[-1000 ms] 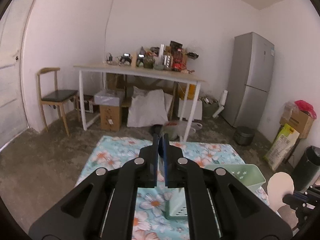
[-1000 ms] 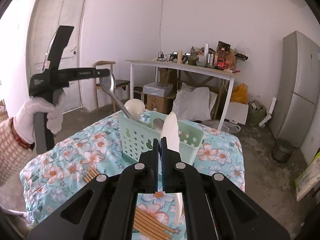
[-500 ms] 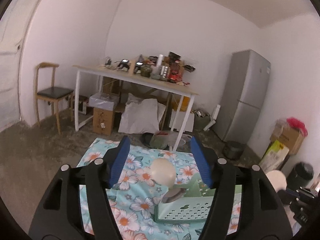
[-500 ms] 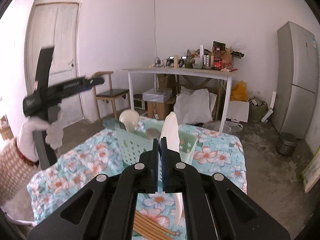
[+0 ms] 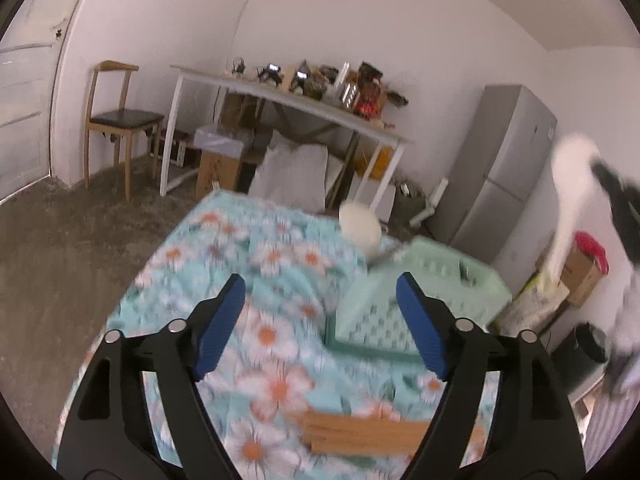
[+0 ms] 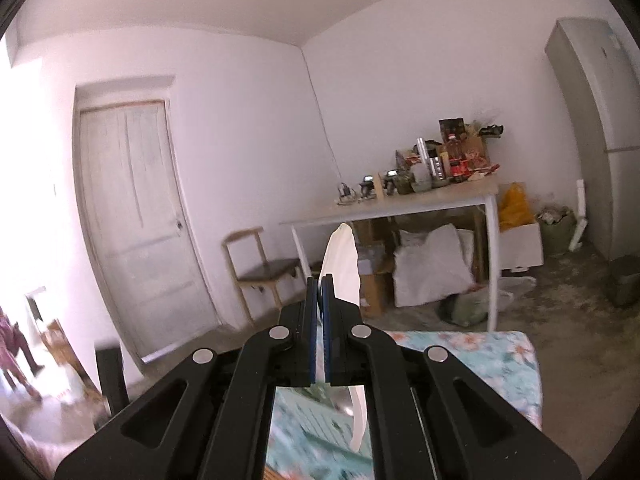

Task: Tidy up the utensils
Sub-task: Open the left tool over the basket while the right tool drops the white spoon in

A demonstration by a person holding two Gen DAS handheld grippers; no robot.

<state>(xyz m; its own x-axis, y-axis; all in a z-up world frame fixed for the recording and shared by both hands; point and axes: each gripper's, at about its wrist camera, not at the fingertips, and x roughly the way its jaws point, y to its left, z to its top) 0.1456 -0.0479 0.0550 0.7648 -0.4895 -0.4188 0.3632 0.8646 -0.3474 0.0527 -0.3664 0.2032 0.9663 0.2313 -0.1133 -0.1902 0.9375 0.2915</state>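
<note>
My left tongs (image 5: 320, 322), clamped on a metal spoon a second ago, are opening over the floral surface (image 5: 240, 264), empty; that spoon now leans in the basket (image 5: 420, 300): one utensil filed. My right tongs (image 6: 319, 330) stay clamped on the white spoon (image 6: 342, 268), lifted clear. Chopsticks (image 5: 360, 434) wait. No readable writing

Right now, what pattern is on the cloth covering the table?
Light turquoise tablecloth with white and orange flowers, clearest in the left wrist view.

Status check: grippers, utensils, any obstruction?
Left gripper opening, empty. Right gripper shut on white spoon. Chopsticks on cloth beside basket. Nothing blocking.
</note>
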